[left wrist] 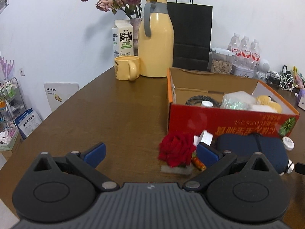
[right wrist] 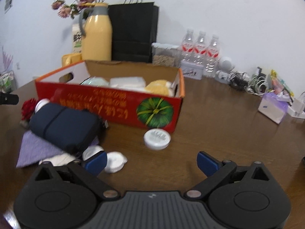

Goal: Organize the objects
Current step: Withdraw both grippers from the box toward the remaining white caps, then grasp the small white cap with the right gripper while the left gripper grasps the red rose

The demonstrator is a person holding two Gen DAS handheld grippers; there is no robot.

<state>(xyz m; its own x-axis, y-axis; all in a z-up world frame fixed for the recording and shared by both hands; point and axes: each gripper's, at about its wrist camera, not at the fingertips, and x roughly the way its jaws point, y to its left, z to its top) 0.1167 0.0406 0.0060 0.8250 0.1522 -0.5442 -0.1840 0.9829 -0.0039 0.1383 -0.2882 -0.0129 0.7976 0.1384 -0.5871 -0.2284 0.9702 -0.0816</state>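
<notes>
A red cardboard box (left wrist: pixel 228 120) (right wrist: pixel 114 99) stands open on the brown table, with a cable, a bag and yellow and white soft items inside. In front of it lie a red fabric rose (left wrist: pixel 176 149) (right wrist: pixel 28 107), a navy pouch (left wrist: pixel 249 147) (right wrist: pixel 64 126), a round white tin (right wrist: pixel 157 139) (left wrist: pixel 288 143), a lilac cloth (right wrist: pixel 36 150) and small white pads (right wrist: pixel 114 161). My left gripper (left wrist: pixel 151 153) hangs open just left of the rose, nothing between its blue fingers. My right gripper (right wrist: pixel 151 163) is open over bare table, below the white tin.
Along the back wall stand a yellow thermos jug (left wrist: pixel 155 43), a yellow mug (left wrist: pixel 126 67), a milk carton (left wrist: pixel 123 38), a vase of dried roses, a black paper bag (left wrist: pixel 192 36), a seed jar, water bottles (right wrist: pixel 200 49) and tangled cables (right wrist: pixel 251 82). A tissue pack (right wrist: pixel 272 108) lies right.
</notes>
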